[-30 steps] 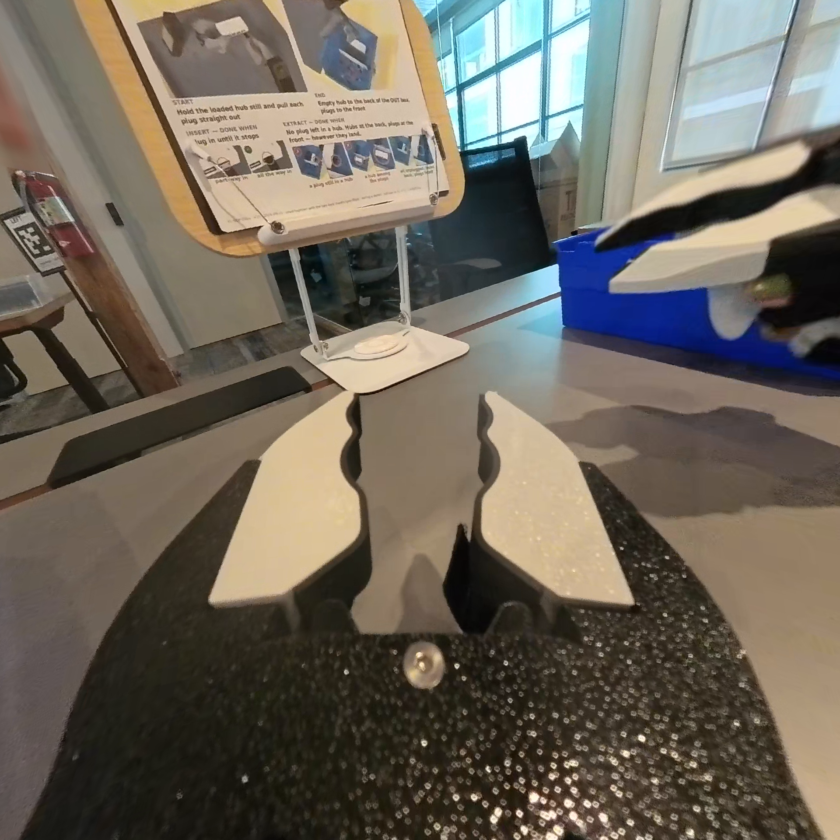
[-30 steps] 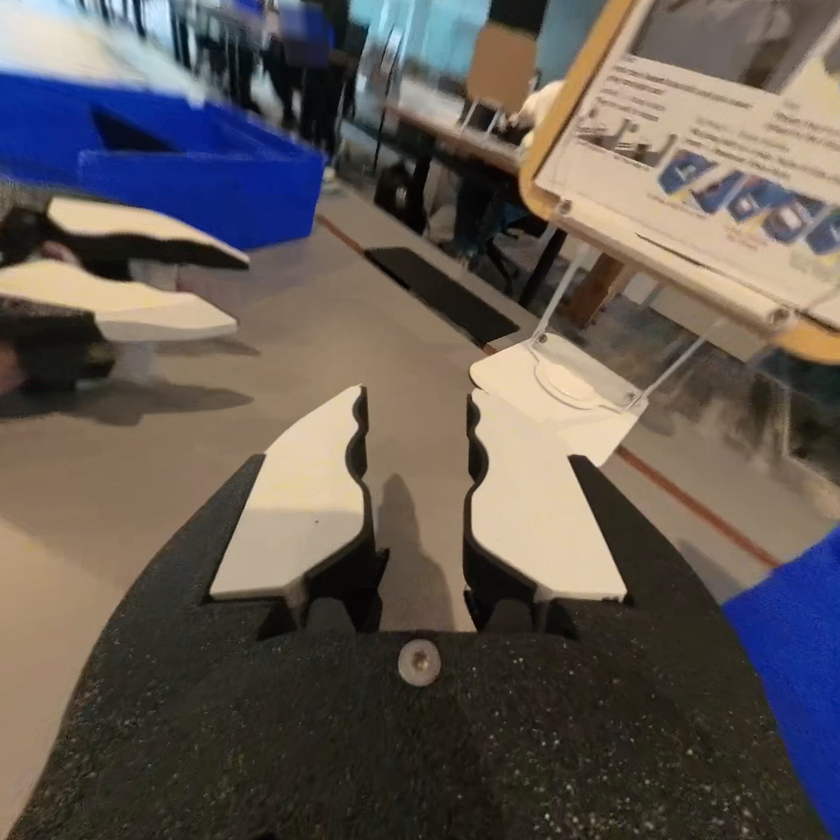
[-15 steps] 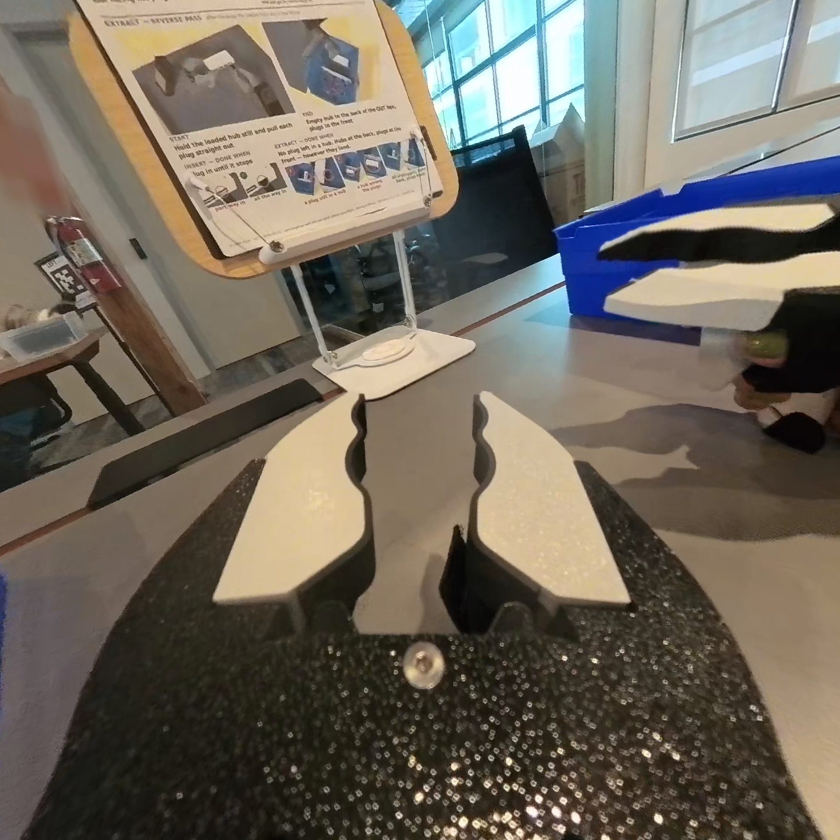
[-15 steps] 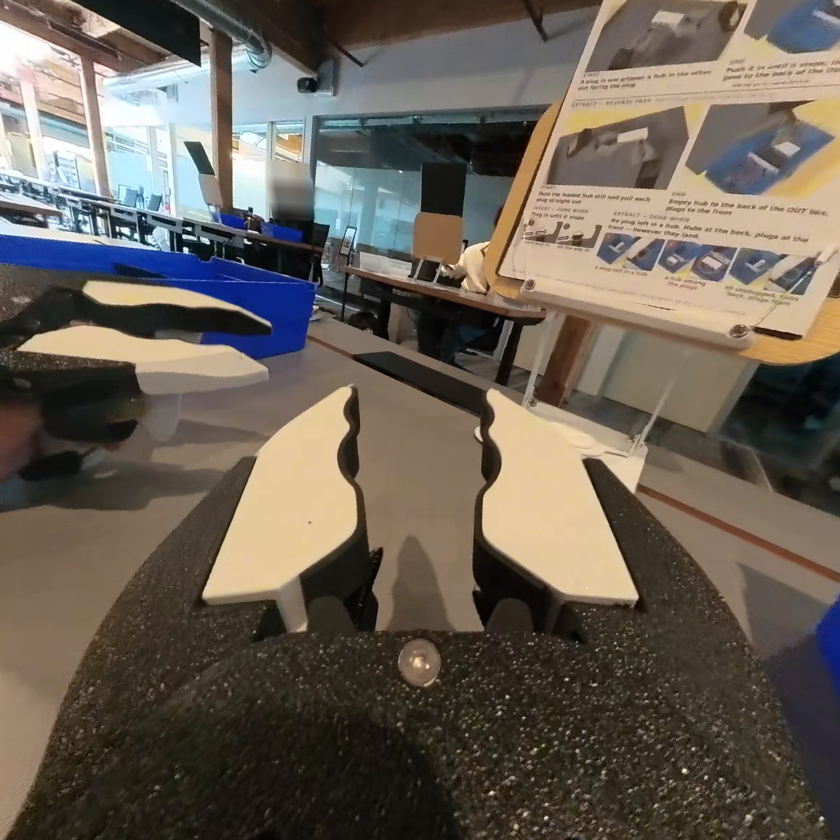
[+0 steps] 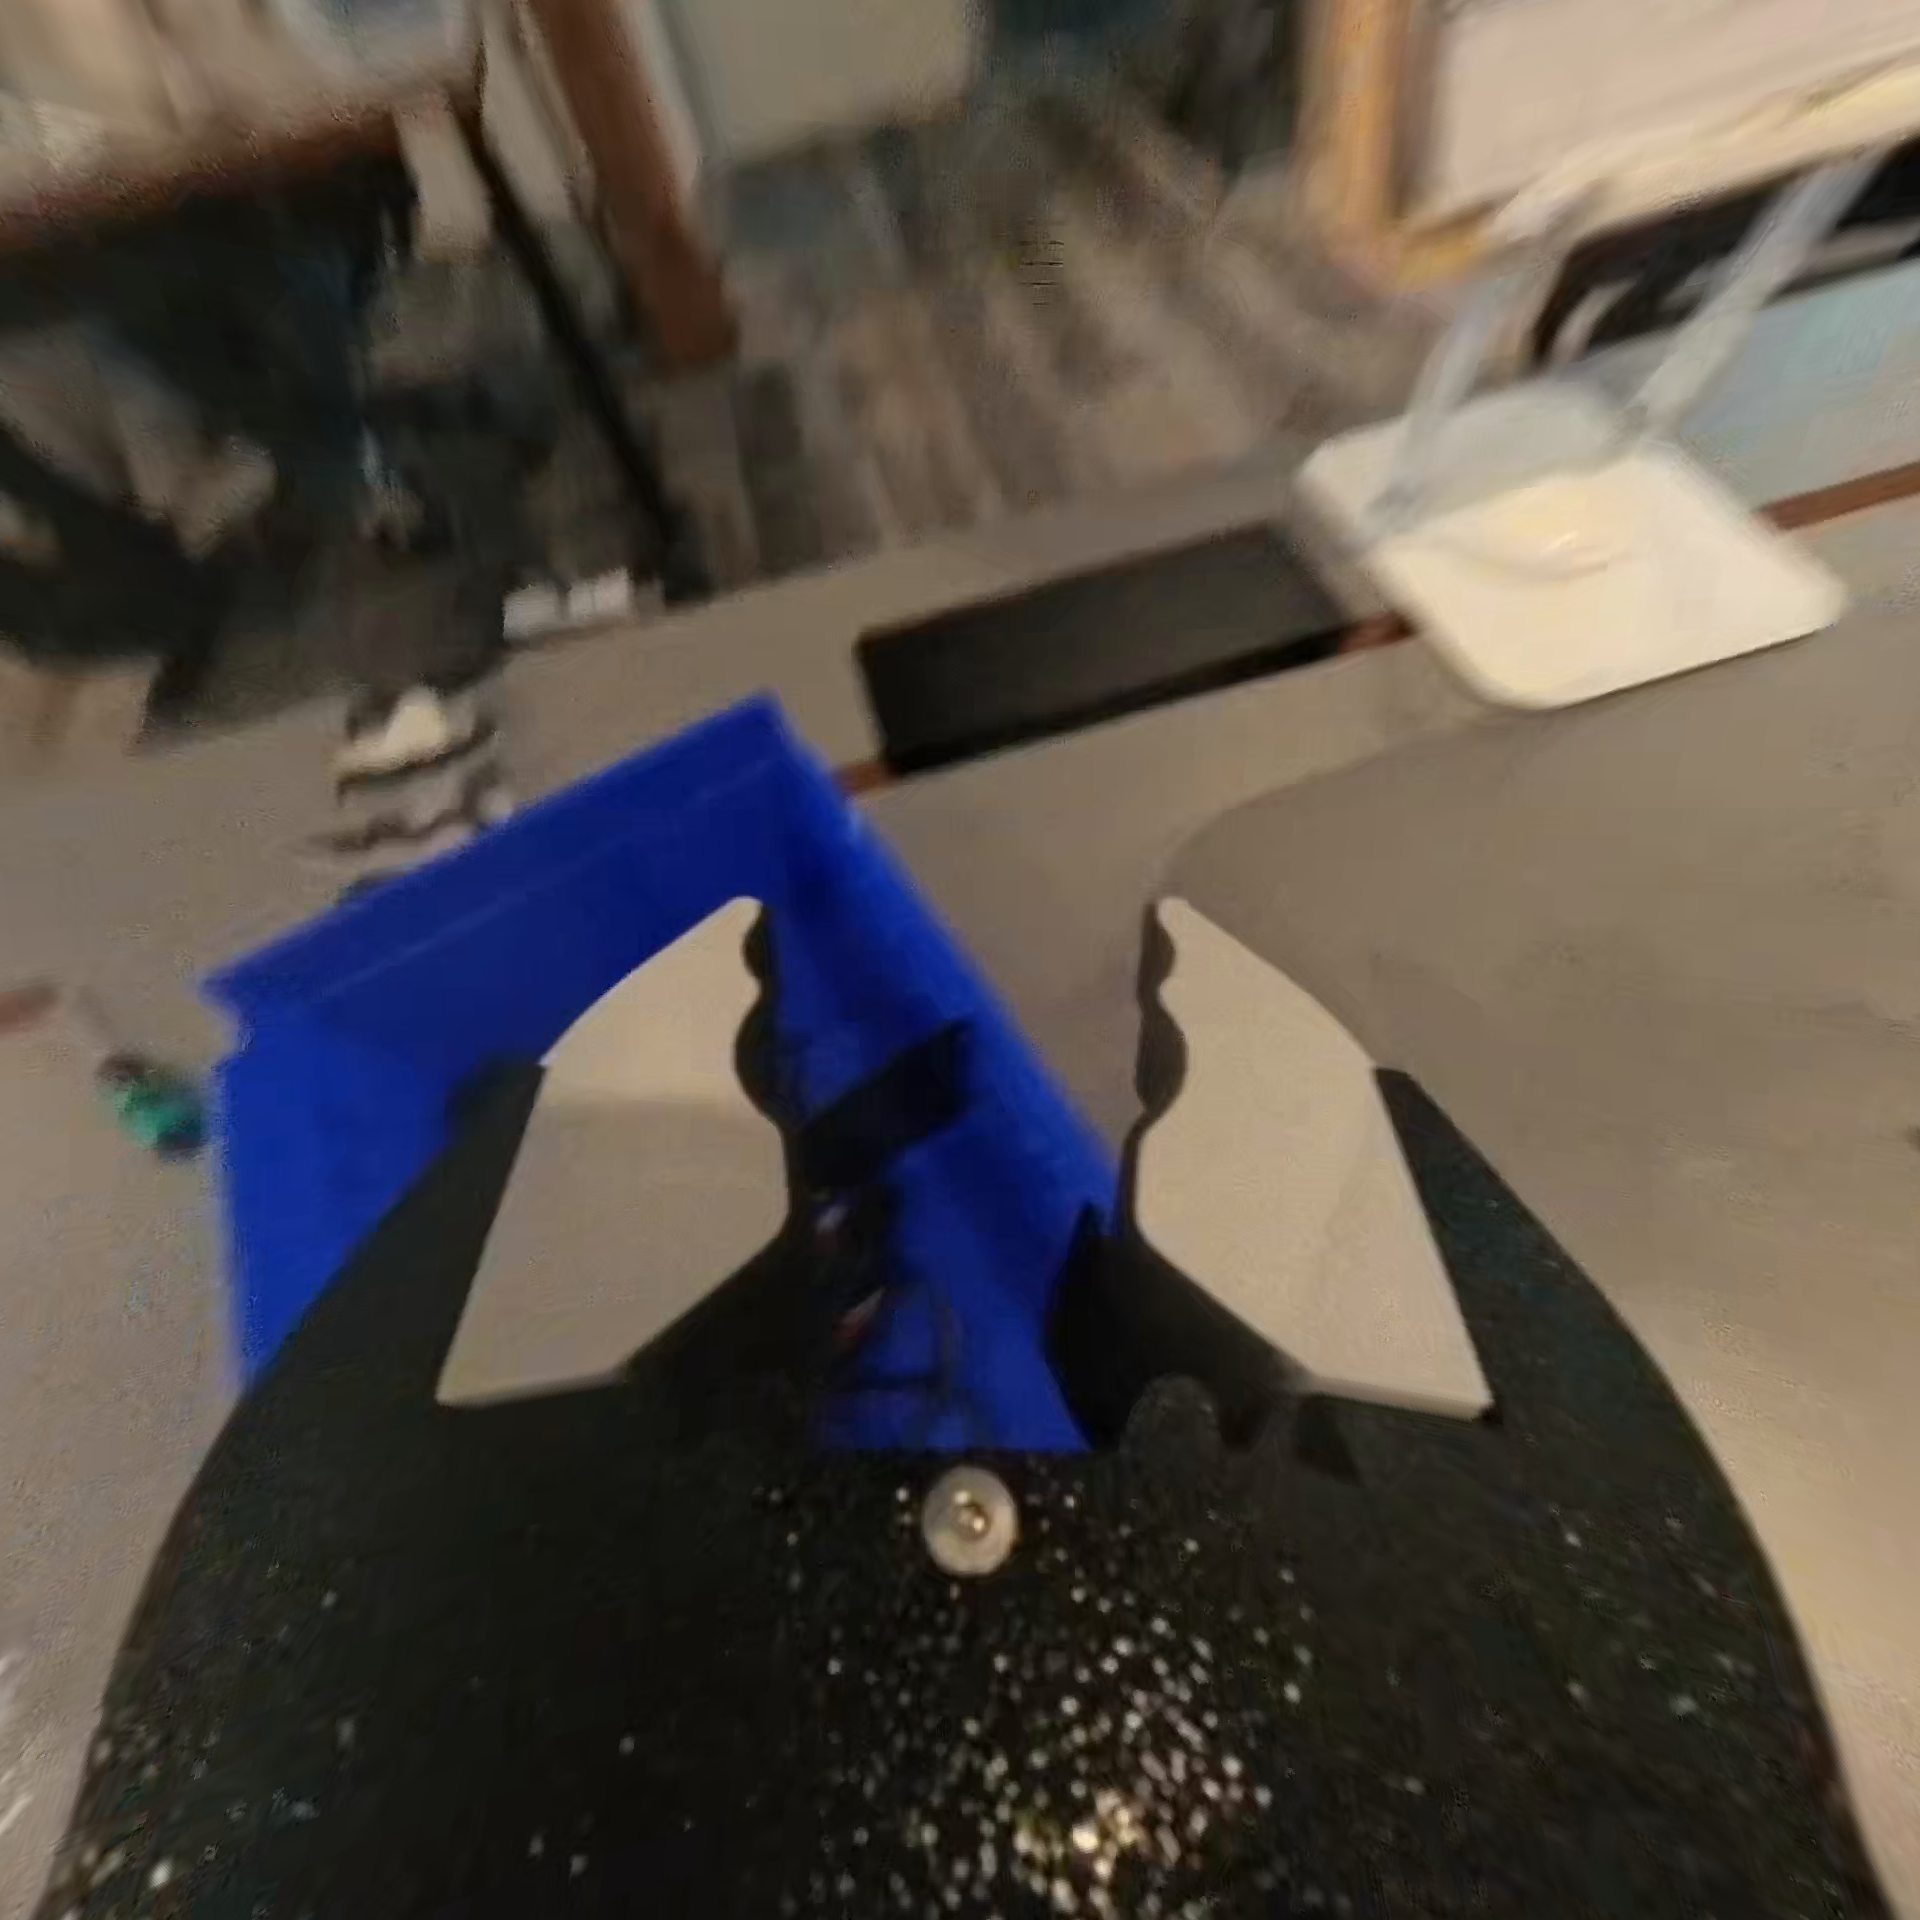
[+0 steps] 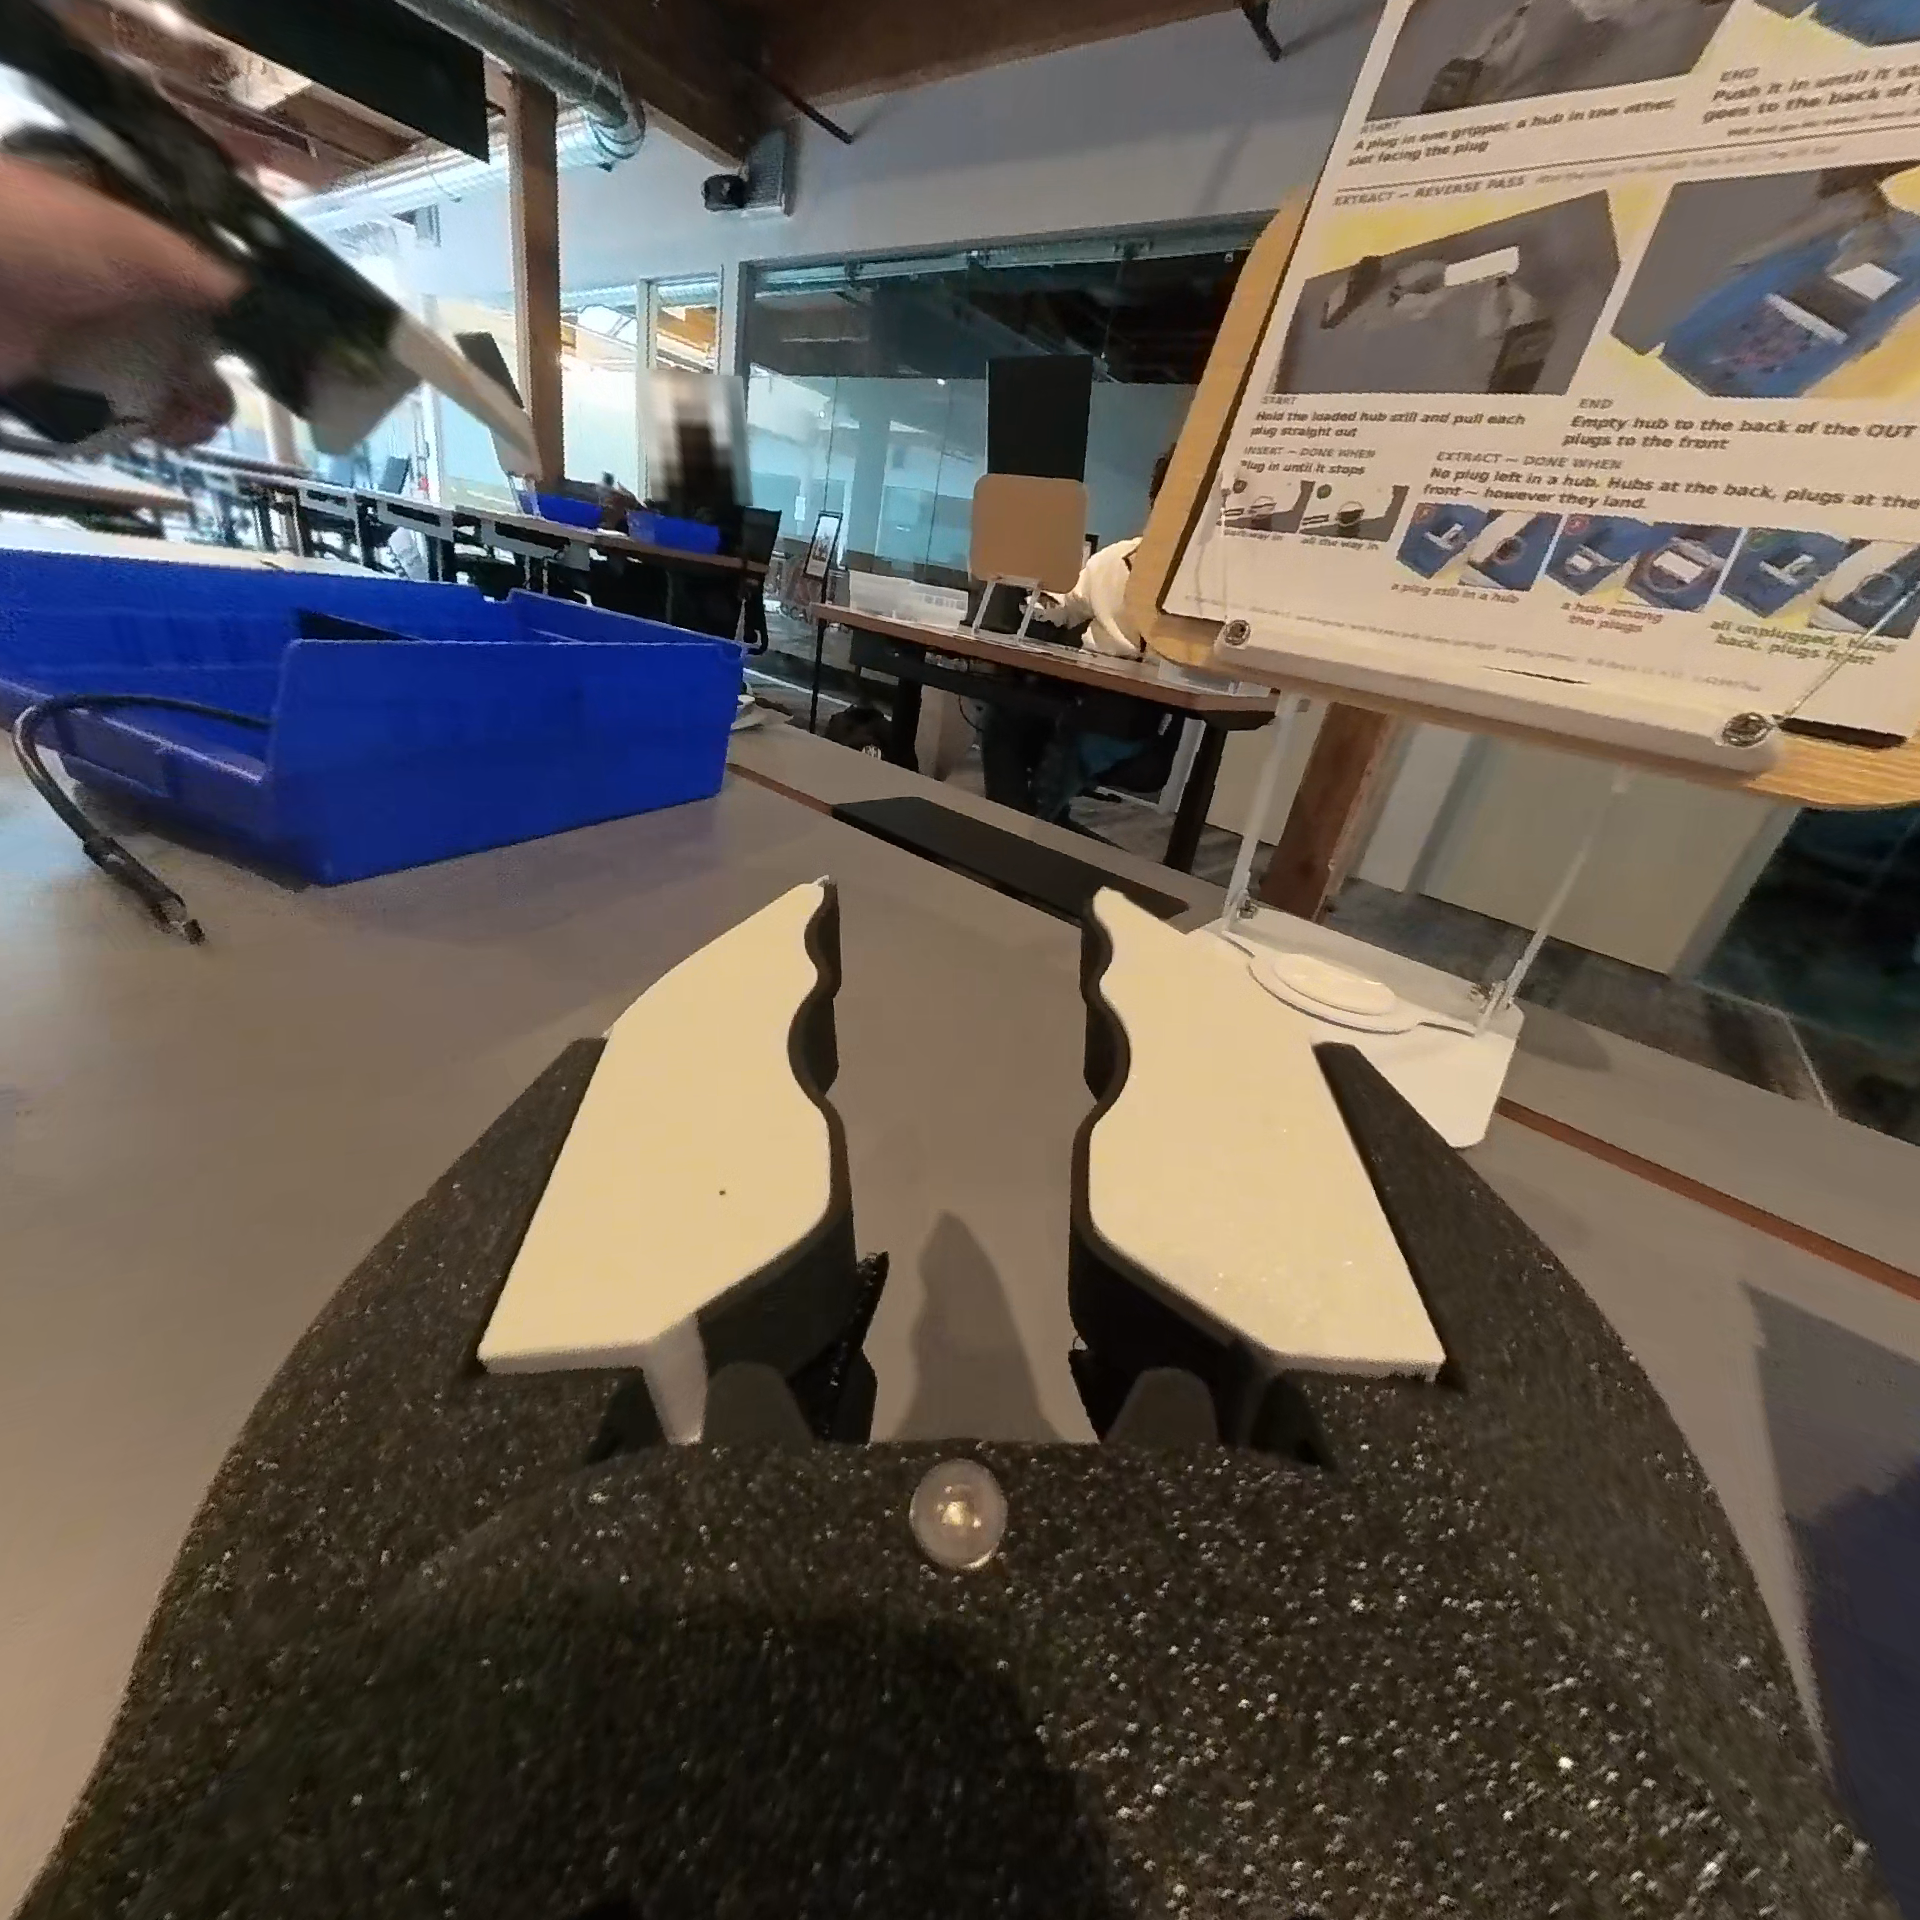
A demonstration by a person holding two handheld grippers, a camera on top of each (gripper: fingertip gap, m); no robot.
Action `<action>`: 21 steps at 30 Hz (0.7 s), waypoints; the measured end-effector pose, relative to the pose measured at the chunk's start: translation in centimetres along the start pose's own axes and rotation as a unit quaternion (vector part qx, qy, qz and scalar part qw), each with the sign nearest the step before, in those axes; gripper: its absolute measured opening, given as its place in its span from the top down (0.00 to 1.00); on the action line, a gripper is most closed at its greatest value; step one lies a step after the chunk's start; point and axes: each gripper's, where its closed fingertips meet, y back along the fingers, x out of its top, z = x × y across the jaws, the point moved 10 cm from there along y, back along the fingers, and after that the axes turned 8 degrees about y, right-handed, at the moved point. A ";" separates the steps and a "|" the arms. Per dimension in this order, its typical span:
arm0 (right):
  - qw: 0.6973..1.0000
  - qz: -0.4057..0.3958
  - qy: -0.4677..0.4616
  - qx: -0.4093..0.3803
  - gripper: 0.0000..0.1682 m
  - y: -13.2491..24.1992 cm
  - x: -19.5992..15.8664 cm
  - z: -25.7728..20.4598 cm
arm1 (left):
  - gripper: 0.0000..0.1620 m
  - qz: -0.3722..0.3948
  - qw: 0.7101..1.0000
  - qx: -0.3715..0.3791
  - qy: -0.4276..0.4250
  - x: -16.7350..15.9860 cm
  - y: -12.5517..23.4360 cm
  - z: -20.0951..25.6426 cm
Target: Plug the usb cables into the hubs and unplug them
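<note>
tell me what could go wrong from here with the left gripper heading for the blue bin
1. The left gripper is open above the blue bin, but its view is badly blurred; a fast reach could knock the bin wall rather than land on the dark item inside.
2. A black cable trails out of the bin onto the table; lifting something could drag or snag it.
3. The right gripper is open and empty, so nothing steadies the bin.

Ceiling: dark exposed beams, silver duct [image 6: 582,78].
Walls: glass partitions [image 6: 914,416], wooden post [image 6: 537,301].
Furniture: grey table [image 6: 312,1039], distant desks [image 6: 1039,665], blue bins.
Light: daylight, left.
</note>
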 end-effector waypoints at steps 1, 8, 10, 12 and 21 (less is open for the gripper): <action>1.000 0.000 0.000 0.001 0.74 0.0 0.0 0.0 | 0.53 -0.060 0.998 0.022 0.019 0.3 -1.4 -2.5; 1.000 0.004 -0.008 0.004 0.75 0.0 -0.1 0.2 | 0.58 -0.369 0.916 0.060 0.148 -2.2 -9.1 -12.1; 1.000 0.006 -0.008 0.006 0.76 0.0 0.0 0.2 | 0.58 -0.425 0.885 0.040 0.187 -3.3 -10.5 -12.9; 1.000 0.008 -0.009 0.009 0.76 0.0 -0.1 0.2 | 0.57 -0.454 0.867 0.064 0.192 -3.9 -11.4 -13.9; 1.000 0.013 -0.005 0.019 0.79 0.0 0.0 0.0 | 0.62 -0.508 0.830 0.148 0.176 -4.6 -13.0 -16.2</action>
